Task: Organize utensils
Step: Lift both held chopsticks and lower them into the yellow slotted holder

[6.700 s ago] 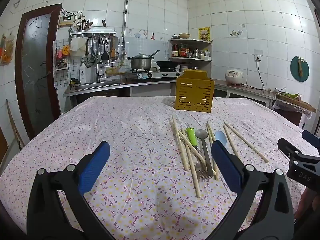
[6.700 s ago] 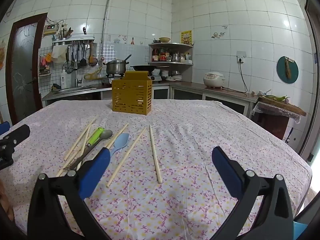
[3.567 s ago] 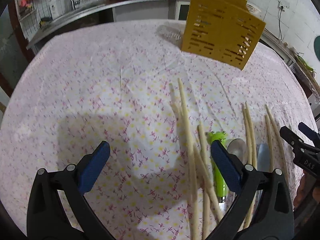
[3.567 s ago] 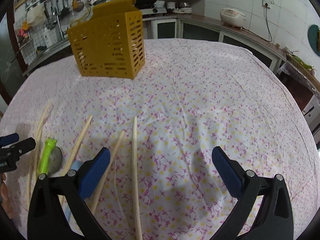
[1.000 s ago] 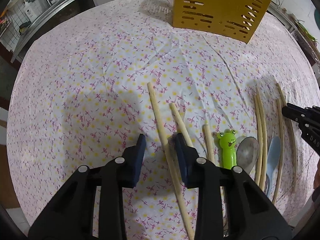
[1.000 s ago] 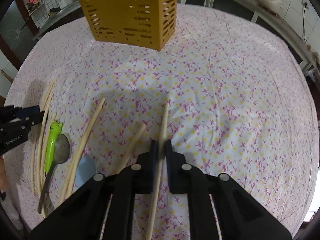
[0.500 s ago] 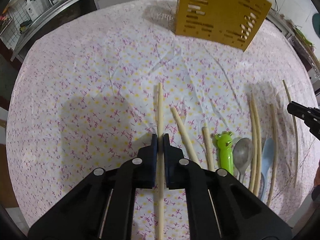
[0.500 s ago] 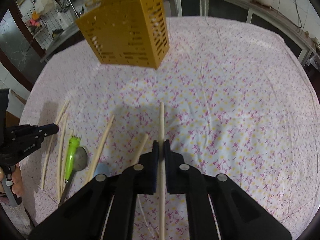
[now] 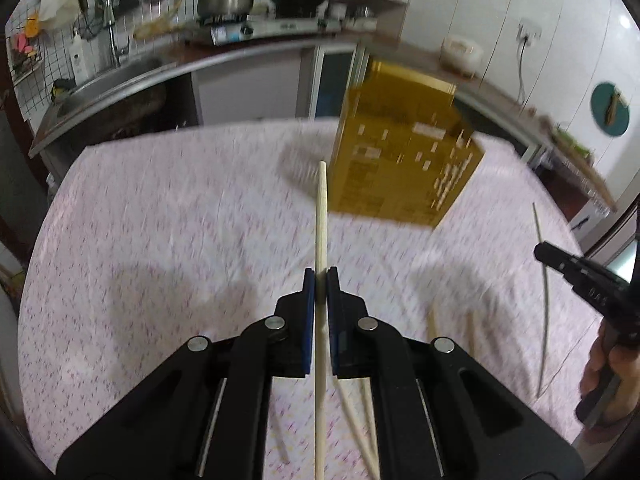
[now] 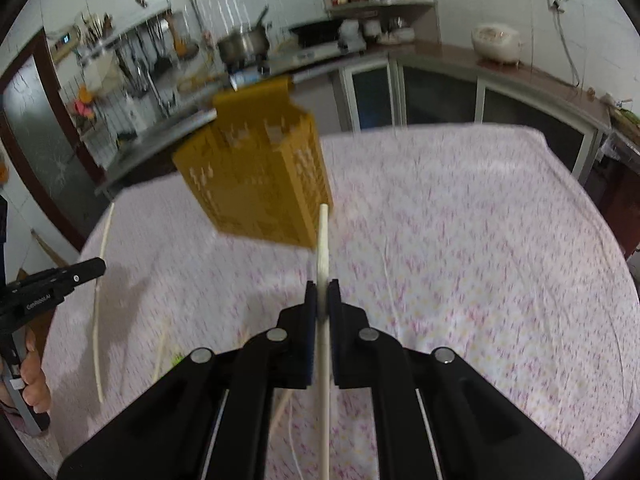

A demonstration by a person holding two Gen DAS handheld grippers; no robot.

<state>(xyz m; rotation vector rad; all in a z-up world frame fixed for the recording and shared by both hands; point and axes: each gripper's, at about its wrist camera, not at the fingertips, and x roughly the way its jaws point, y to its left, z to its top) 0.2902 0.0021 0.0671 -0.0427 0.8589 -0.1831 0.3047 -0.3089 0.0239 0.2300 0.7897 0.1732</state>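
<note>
The left gripper (image 9: 320, 280) has its blue-padded jaws pinched tight on a pale wooden chopstick (image 9: 321, 216), lifted above the table and pointing forward toward the yellow slotted plastic utensil holder (image 9: 404, 160). The right gripper (image 10: 322, 294) likewise clamps a second pale wooden chopstick (image 10: 323, 240), its tip near the holder's lower corner. The holder stands on the pink floral tablecloth (image 10: 480, 240) toward the table's far edge. More loose chopsticks (image 9: 432, 326) lie on the cloth between the two grippers. Behind the table runs a blurred kitchen counter (image 9: 240, 52).
</note>
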